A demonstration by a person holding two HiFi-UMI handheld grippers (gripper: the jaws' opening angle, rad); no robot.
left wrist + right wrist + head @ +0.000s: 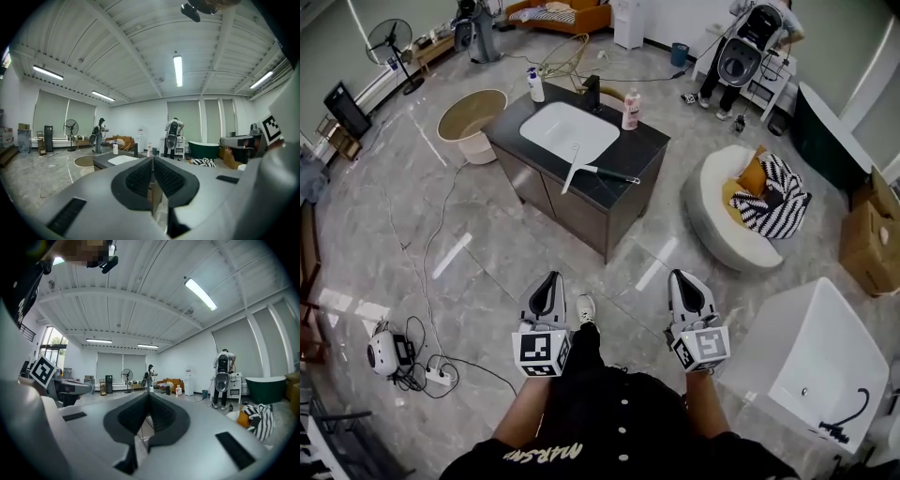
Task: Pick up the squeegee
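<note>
The squeegee [581, 170], a long white blade with a black handle pointing right, lies on the black countertop of the vanity [652, 150], at the front right edge of the white basin [568, 130]. Both grippers hang over the floor well short of the vanity and point toward it. My left gripper [547, 284] is shut with nothing in it, and its jaws meet in the left gripper view [151, 161]. My right gripper [684, 278] is shut and empty too, its tips pressed together [149, 394]. The vanity [117, 160] shows far off beyond the left jaws.
On the counter stand a black faucet [593, 93] and two bottles [630, 110] [535, 85]. A beige round tub [472, 118] sits left of the vanity, a white round seat with a striped cushion [741, 217] to its right. A white basin [816, 367] stands near right; cables and a power strip [437, 376] lie near left.
</note>
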